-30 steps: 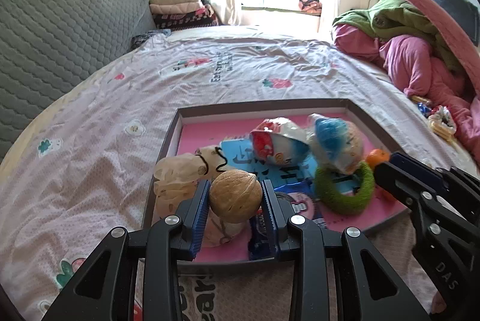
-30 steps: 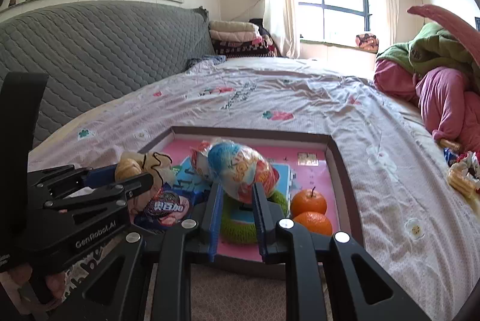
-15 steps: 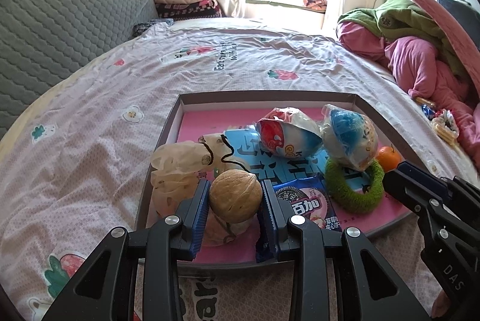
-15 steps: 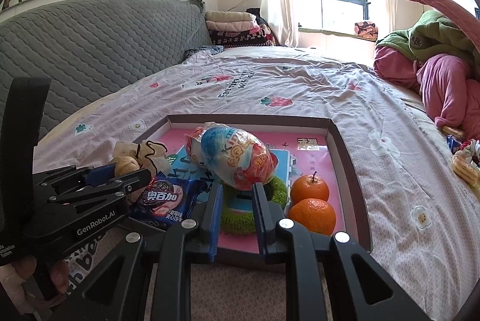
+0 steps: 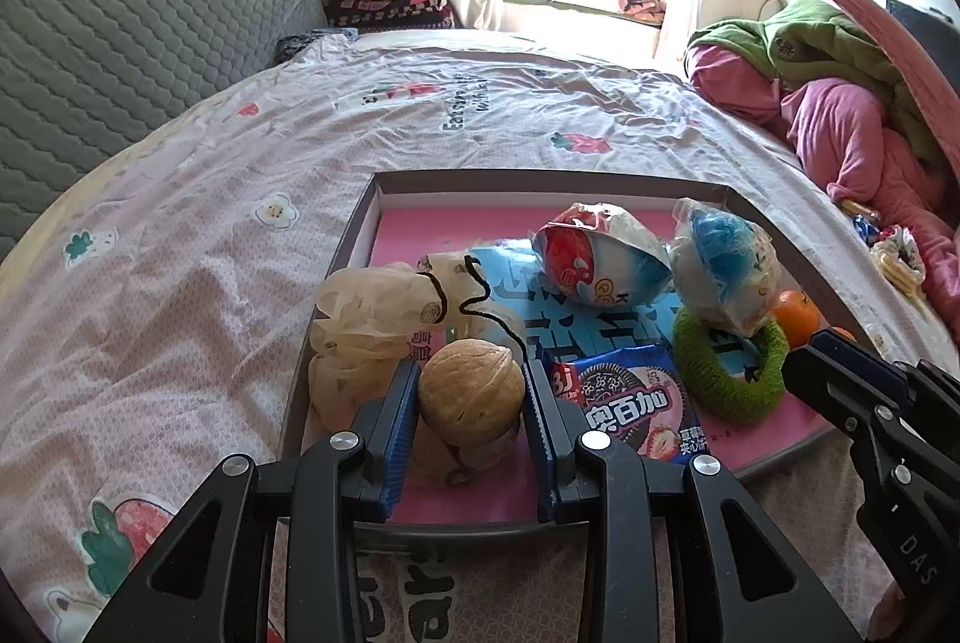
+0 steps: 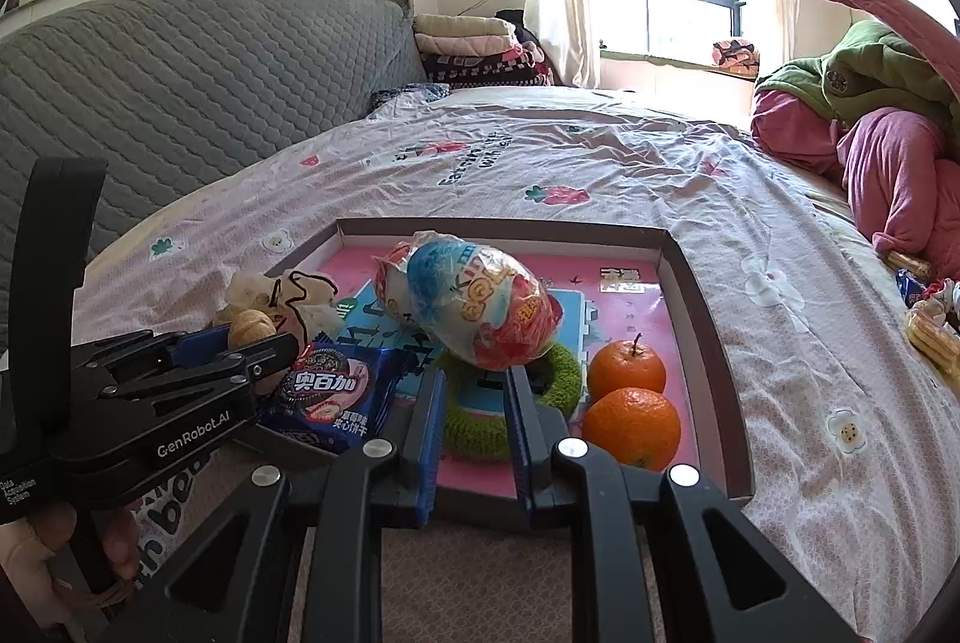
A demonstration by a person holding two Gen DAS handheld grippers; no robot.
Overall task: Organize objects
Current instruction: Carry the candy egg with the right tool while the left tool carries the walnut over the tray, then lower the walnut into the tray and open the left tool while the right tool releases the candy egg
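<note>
My left gripper (image 5: pixel 471 397) is shut on a tan walnut (image 5: pixel 471 389) and holds it over the near left part of a shallow pink-lined tray (image 5: pixel 540 181). My right gripper (image 6: pixel 474 391) is shut on the lower end of a blue and red egg-shaped toy packet (image 6: pixel 480 307), held over a green knitted ring (image 6: pixel 510 403). The tray (image 6: pixel 702 319) also holds a second egg packet (image 5: pixel 600 259), a blue cookie packet (image 5: pixel 624 403), a beige mesh bag (image 5: pixel 372 313) and two oranges (image 6: pixel 630 403).
The tray lies on a bed with a pale pink flower sheet (image 5: pixel 210 253). A grey quilted headboard (image 6: pixel 180 72) runs along the left. Pink and green bedding (image 6: pixel 870 132) is piled at the right, with small snack packets (image 6: pixel 930 319) beside it.
Both grippers have drawn back and risen slightly, each still holding its object. More of the tray and the cookie packet show now.
</note>
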